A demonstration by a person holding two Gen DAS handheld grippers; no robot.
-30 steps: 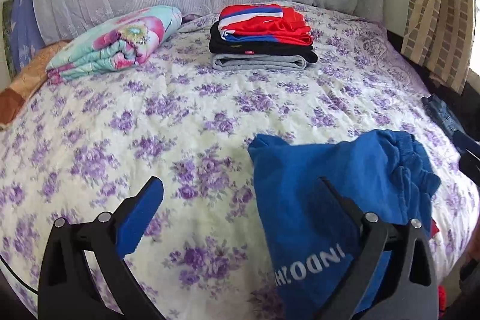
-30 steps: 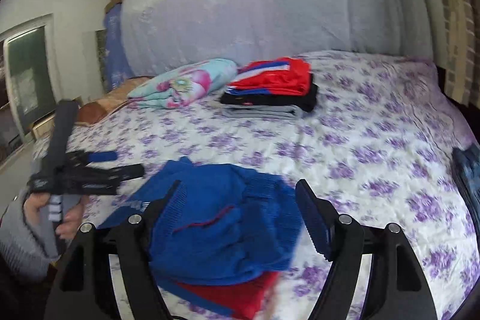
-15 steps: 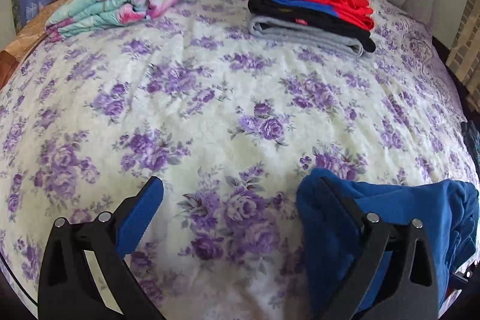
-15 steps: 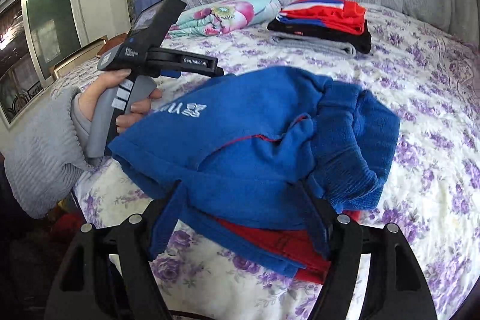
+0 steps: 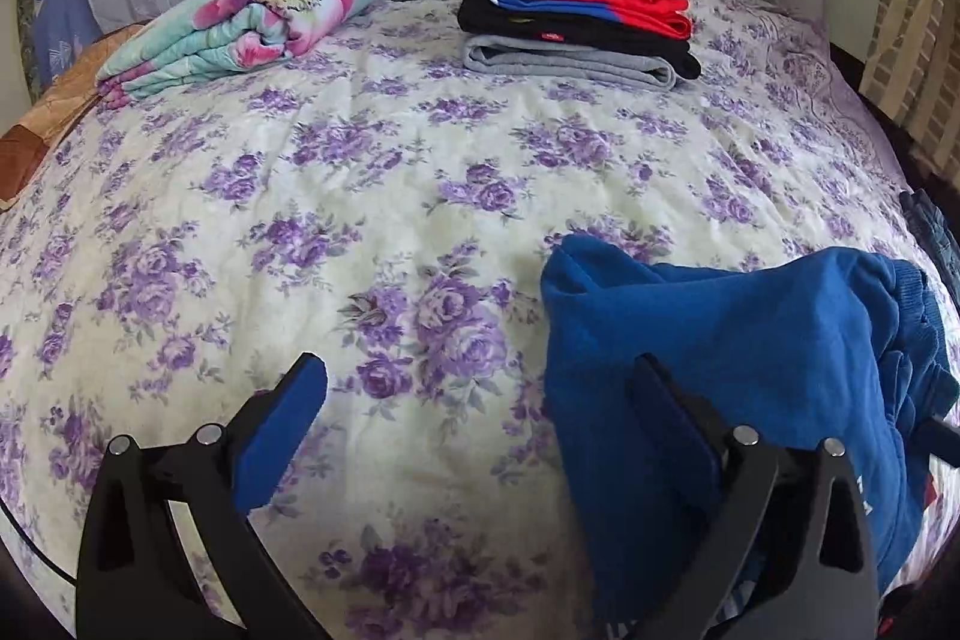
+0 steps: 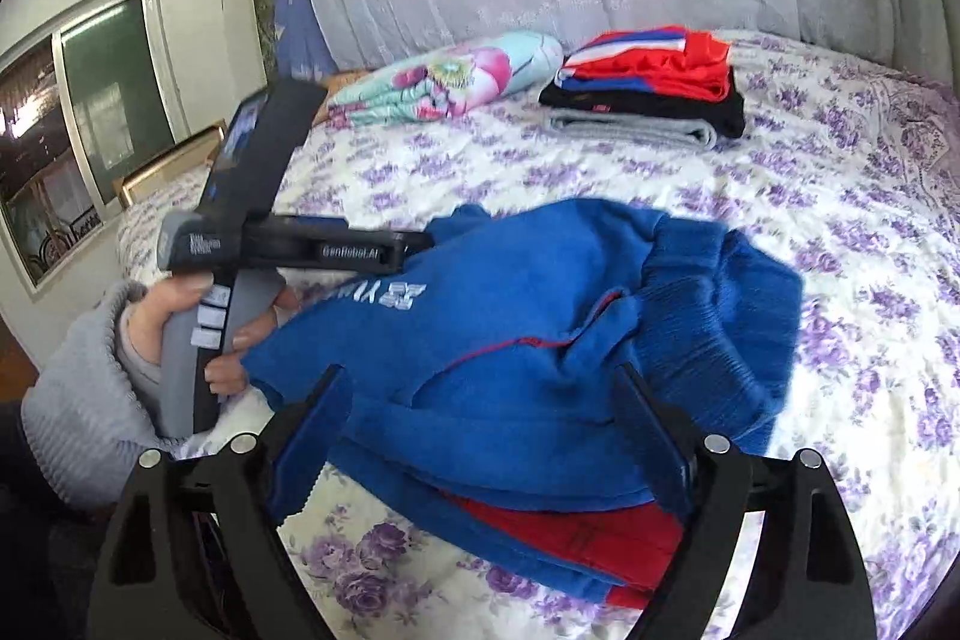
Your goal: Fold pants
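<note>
**A:** Start with the left wrist view. What does it show?

**B:** The left gripper point(image 5: 474, 436) has its jaws spread wide over the bedspread point(image 5: 372, 196). The blue pants point(image 5: 738, 340) lie at near right, and their left edge drapes over the right finger point(image 5: 672, 424). Nothing is pinched between the fingers. A folded stack point(image 5: 576, 16) sits far off by the headboard, with a rolled blanket point(image 5: 252, 22) to its left.

**B:** Advice for this hand?

**A:** I'd slide it right until an edge of cloth sits between both fingers, then close. Closing where it is would catch nothing.

**A:** And the right wrist view?

**B:** The right gripper point(image 6: 480, 436) is also open, with the bunched pants point(image 6: 540, 334) between and over its fingers near the bed's near edge. Red lining point(image 6: 576, 526) shows underneath. The left hand point(image 6: 198, 334) and its tool reach the pants' left corner.

**A:** So the pants are crumpled, not flat. I'd take the waistband in one tool and a leg in the other, lift, shake them straight, and lay them out towards the middle of the bed before any fold. Grab one layer only, or the lining may bunch.
</note>
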